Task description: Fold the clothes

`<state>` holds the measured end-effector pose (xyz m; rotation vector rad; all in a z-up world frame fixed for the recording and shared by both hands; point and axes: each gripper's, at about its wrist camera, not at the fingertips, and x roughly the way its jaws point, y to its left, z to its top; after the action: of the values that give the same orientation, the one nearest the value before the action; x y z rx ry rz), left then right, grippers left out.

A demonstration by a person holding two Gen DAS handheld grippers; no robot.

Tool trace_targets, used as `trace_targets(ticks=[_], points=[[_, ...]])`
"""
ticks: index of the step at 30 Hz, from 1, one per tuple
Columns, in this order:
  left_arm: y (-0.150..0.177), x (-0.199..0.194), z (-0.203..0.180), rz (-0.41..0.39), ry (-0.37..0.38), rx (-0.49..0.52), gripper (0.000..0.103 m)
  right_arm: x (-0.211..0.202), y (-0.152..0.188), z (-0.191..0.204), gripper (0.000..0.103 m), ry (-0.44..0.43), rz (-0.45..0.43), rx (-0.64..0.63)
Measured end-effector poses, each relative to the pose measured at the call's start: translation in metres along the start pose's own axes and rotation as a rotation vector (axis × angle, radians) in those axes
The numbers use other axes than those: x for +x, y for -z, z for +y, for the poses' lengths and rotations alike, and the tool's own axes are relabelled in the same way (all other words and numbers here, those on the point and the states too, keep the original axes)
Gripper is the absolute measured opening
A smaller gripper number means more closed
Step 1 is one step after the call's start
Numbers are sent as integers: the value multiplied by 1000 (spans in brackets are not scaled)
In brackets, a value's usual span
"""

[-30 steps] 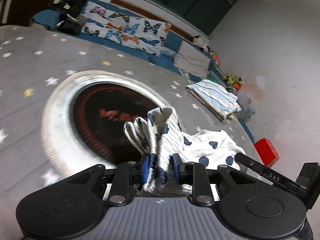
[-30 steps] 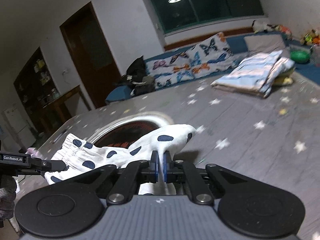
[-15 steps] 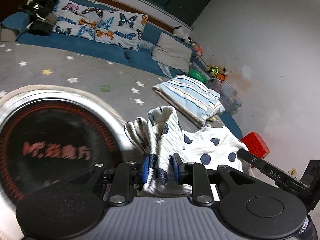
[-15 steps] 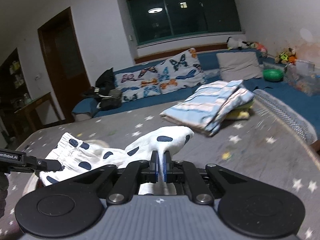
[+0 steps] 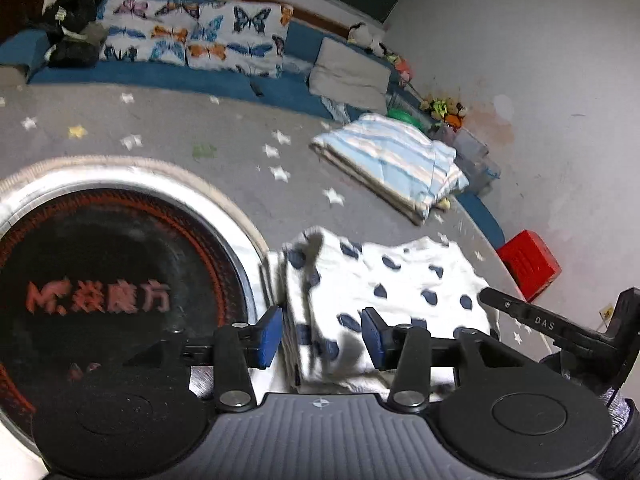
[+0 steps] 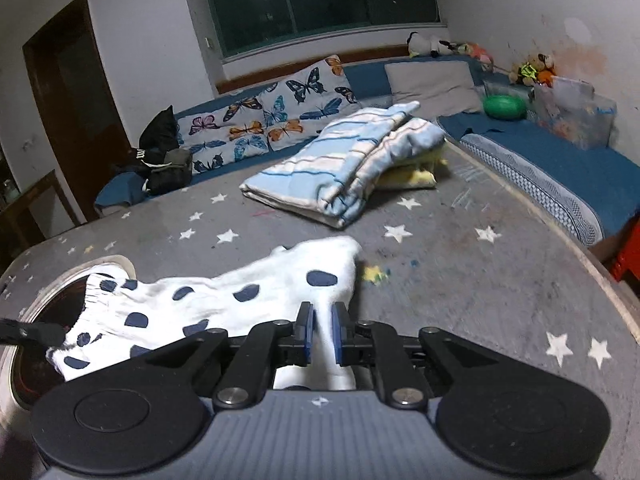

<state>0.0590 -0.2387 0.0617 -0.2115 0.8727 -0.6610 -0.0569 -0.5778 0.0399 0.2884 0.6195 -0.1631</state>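
A white garment with dark blue spots [image 5: 400, 280] lies flattened on the grey star-patterned table [image 6: 500, 280]. My left gripper [image 5: 322, 340] is over its gathered waistband end; its jaws are opening, and the cloth lies between the blue pads [image 5: 270, 336] without being pressed. In the right wrist view the garment [image 6: 240, 300] stretches to the left. My right gripper [image 6: 322, 332] is starting to open, with a pinched ridge of the garment's other end still between its pads. The right gripper's finger [image 5: 540, 324] shows in the left wrist view.
A folded blue-striped blanket [image 6: 340, 168] lies further back on the table. A round dark inset with red lettering [image 5: 112, 280] sits left of the garment. The table's curved edge [image 6: 592, 268] runs at the right, beside a red box [image 5: 528, 264]. Butterfly cushions [image 6: 272, 116] line the bench behind.
The left jaws have parted and the bunched waistband has dropped flat between them. Both grippers carried the garment sideways toward the striped blanket. The right pads have spread slightly.
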Motion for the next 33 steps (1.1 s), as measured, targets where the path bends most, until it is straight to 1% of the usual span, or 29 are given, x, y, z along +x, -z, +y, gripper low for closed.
trace_targets(ticks=[4, 6, 10, 16, 19, 21, 25, 27, 31, 33], points=[[-15, -6, -9, -52, 21, 14, 45, -5, -10, 5, 17, -6, -31, -34], [-21, -3, -14, -65, 52, 19, 45, -2, -17, 10, 20, -20, -37, -49], [-28, 21, -24, -37, 110, 29, 44, 13, -26, 19, 22, -46, -20, -67], [-33, 61, -28, 22, 124, 57, 43, 47, -29, 25, 22, -37, 29, -97], [-32, 70, -23, 24, 104, 58, 39, 63, -30, 24, 22, -26, 50, -106], [-30, 73, -16, 26, 100, 44, 36, 70, -30, 22, 22, -21, 58, -103], [-25, 72, -6, 21, 107, 18, 33, 80, -29, 17, 23, -18, 68, -80], [-26, 69, -7, 17, 109, 11, 33, 78, -29, 17, 23, -21, 65, -78], [-27, 54, -22, -17, 121, 53, 33, 60, -33, 24, 27, -28, 38, -106], [-24, 49, -28, -30, 140, 83, 33, 52, -33, 29, 32, -49, 31, -121]])
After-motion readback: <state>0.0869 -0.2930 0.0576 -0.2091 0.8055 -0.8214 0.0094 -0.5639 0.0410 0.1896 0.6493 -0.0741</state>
